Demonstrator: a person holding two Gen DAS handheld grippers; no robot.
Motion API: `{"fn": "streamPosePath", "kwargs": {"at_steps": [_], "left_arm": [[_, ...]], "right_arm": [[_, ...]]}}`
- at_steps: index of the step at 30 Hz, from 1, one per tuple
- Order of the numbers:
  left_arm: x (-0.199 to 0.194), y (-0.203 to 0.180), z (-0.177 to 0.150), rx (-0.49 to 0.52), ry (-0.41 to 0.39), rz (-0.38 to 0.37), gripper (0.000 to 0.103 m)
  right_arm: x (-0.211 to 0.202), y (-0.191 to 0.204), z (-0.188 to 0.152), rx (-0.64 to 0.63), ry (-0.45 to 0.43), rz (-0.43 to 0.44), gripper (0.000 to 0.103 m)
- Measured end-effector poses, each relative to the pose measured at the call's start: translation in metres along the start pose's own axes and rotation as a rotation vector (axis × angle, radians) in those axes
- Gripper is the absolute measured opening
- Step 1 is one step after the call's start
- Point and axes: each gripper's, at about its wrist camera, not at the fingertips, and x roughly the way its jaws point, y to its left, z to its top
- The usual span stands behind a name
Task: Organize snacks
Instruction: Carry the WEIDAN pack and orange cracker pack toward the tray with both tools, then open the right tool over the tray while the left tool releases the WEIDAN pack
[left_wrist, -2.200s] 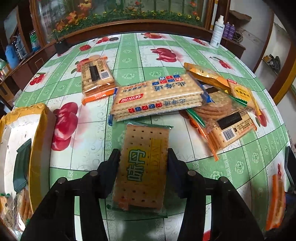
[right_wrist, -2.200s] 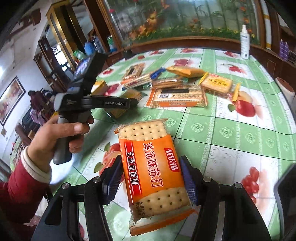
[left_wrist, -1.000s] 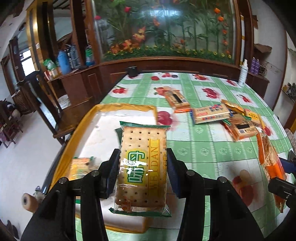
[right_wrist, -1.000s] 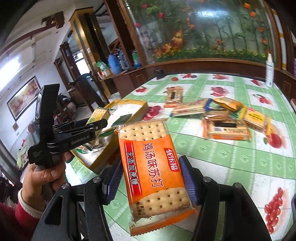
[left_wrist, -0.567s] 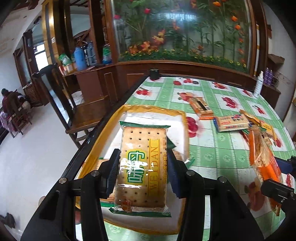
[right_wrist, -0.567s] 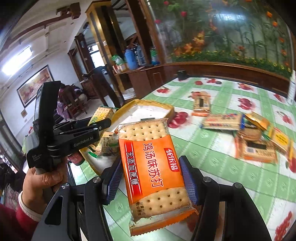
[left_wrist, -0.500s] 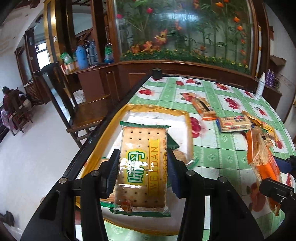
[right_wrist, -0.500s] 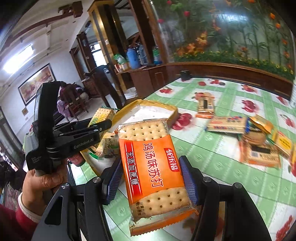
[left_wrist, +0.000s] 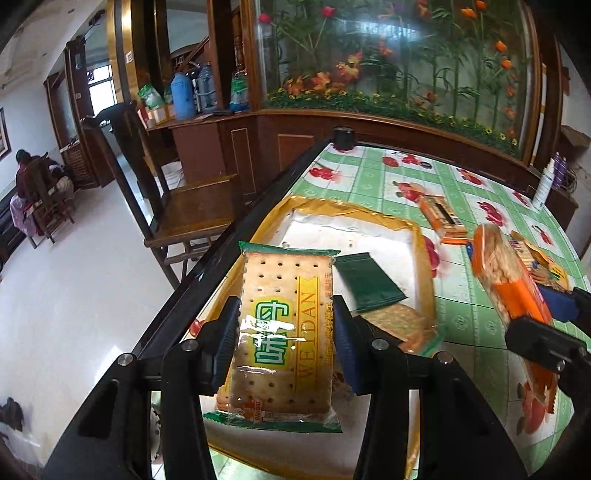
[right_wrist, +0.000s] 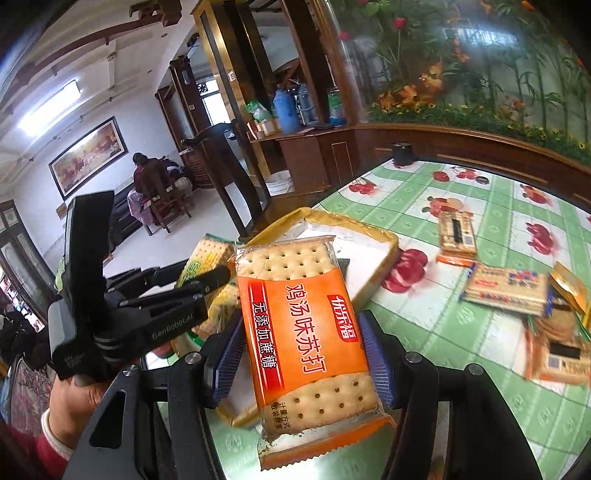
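The sorting looks partly done. In the left wrist view the left gripper (left_wrist: 284, 332) has its fingers clamped on a green-edged cracker packet (left_wrist: 284, 328), held at lower centre of the frame above the near end of the yellow-rimmed tray (left_wrist: 421, 258). Inside the tray lie a dark green packet (left_wrist: 365, 280) and, below it, another cracker packet (left_wrist: 402, 325) partly hidden behind the fingers; more seem to lie underneath, but I cannot tell how many.

In the right wrist view the right gripper (right_wrist: 303, 354) has its fingers clamped on an orange cracker packet (right_wrist: 306, 321), at centre frame, just short of the tray (right_wrist: 388, 254) and not yet over it.

Still loose on the green-checked worktop (right_wrist: 461, 206), at the right of that frame: a small biscuit packet (right_wrist: 456, 236) standing apart, a long blue-ended cracker pack (right_wrist: 506, 290), and a blurred cluster of packets (right_wrist: 561, 343) at the right edge.

My judgement: two packets are about to be dropped in, and several remain to be fetched.
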Motion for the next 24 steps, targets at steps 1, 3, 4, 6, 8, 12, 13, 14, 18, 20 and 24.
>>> {"fn": "streamPosePath", "kwargs": {"at_steps": [1,3,4,6,8,12,13,14,18,20,24], "left_arm": [[0.003,0.003,0.000,-0.006,0.004,0.005,0.047],[0.006,0.004,0.001,-0.009,0.008,0.009,0.047],[0.008,0.006,0.001,-0.011,0.010,0.014,0.047],[0.010,0.009,0.001,-0.016,0.011,0.017,0.047],[0.013,0.011,0.002,-0.020,0.011,0.019,0.047],[0.019,0.012,0.005,-0.022,0.014,0.021,0.047],[0.022,0.011,0.006,-0.023,0.018,0.021,0.047],[0.024,0.011,0.007,-0.022,0.019,0.021,0.047],[0.033,0.010,0.008,-0.020,0.034,0.024,0.047],[0.039,0.010,0.008,-0.017,0.046,0.027,0.047],[0.045,0.011,0.011,-0.016,0.058,0.033,0.047]], "right_arm": [[0.005,0.000,0.003,0.001,0.000,0.003,0.061],[0.016,0.000,0.007,0.007,0.004,0.010,0.061],[0.019,-0.001,0.008,0.010,0.004,0.012,0.061],[0.030,-0.001,0.011,0.019,0.009,0.016,0.061],[0.041,-0.003,0.016,0.027,0.008,0.016,0.061],[0.060,-0.008,0.027,0.051,0.007,0.015,0.061],[0.065,-0.009,0.031,0.055,0.007,0.011,0.061],[0.069,-0.010,0.033,0.059,0.008,0.008,0.061],[0.087,-0.015,0.045,0.072,0.015,-0.005,0.061],[0.095,-0.016,0.048,0.071,0.022,-0.017,0.061],[0.113,-0.015,0.052,0.055,0.043,-0.031,0.061]]}}
